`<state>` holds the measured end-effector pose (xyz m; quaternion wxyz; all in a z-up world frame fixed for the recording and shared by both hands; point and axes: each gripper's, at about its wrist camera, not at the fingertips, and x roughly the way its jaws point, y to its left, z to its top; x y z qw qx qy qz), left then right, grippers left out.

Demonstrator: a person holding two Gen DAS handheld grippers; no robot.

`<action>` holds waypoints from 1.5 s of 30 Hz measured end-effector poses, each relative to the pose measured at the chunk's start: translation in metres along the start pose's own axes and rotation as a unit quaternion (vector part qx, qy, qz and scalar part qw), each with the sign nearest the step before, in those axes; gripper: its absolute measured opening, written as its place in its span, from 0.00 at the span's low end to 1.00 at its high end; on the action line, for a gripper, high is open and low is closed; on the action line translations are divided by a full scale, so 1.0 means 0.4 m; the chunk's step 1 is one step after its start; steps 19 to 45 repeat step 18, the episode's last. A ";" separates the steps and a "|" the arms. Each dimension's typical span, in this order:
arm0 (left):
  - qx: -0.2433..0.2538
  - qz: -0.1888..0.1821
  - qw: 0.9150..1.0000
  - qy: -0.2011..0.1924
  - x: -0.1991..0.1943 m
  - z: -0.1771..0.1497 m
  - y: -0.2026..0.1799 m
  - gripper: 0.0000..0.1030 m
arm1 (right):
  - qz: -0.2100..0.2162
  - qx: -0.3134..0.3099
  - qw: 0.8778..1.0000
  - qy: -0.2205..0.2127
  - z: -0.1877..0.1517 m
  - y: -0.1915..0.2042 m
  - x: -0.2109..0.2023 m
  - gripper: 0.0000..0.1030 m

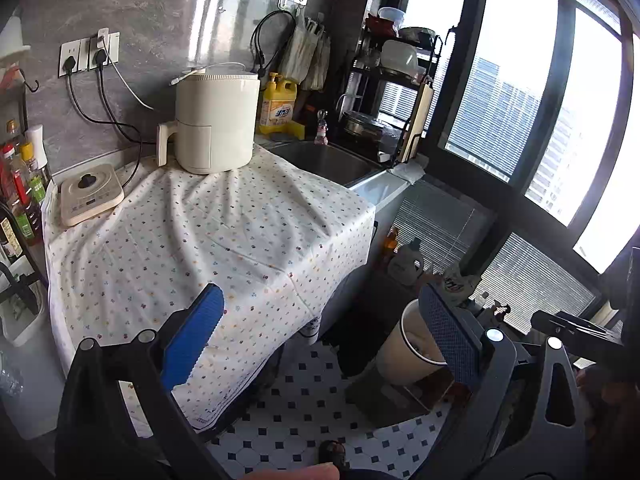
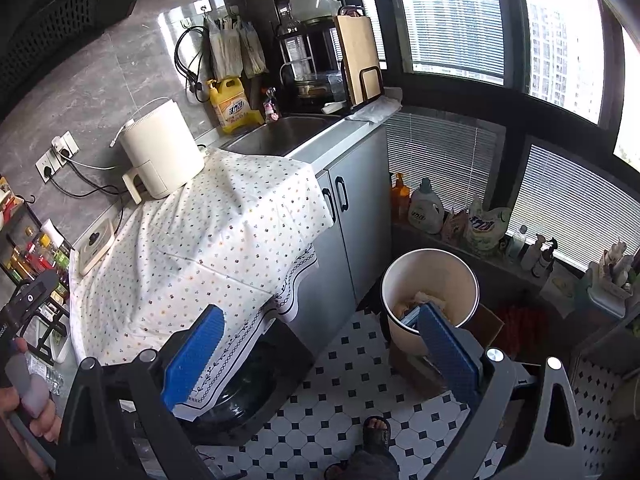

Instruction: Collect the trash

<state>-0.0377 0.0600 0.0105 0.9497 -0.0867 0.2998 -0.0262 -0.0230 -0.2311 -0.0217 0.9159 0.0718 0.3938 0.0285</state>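
A cream trash bin stands on the tiled floor beside the grey cabinet, with crumpled trash inside it. It also shows in the left wrist view, partly behind a finger. My right gripper is open and empty, above the floor, its right finger over the bin's rim. My left gripper is open and empty, at the corner of the cloth-covered counter. No loose trash shows on the cloth.
A white air fryer, a small induction plate, a sink, a yellow detergent jug and a dish rack line the counter. Bottles stand on the window ledge. A sandalled foot is on the floor.
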 end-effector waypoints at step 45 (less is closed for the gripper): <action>-0.016 -0.005 1.000 0.019 0.085 -0.005 0.010 0.94 | -0.014 -0.004 0.999 0.039 0.020 -0.026 0.110 0.93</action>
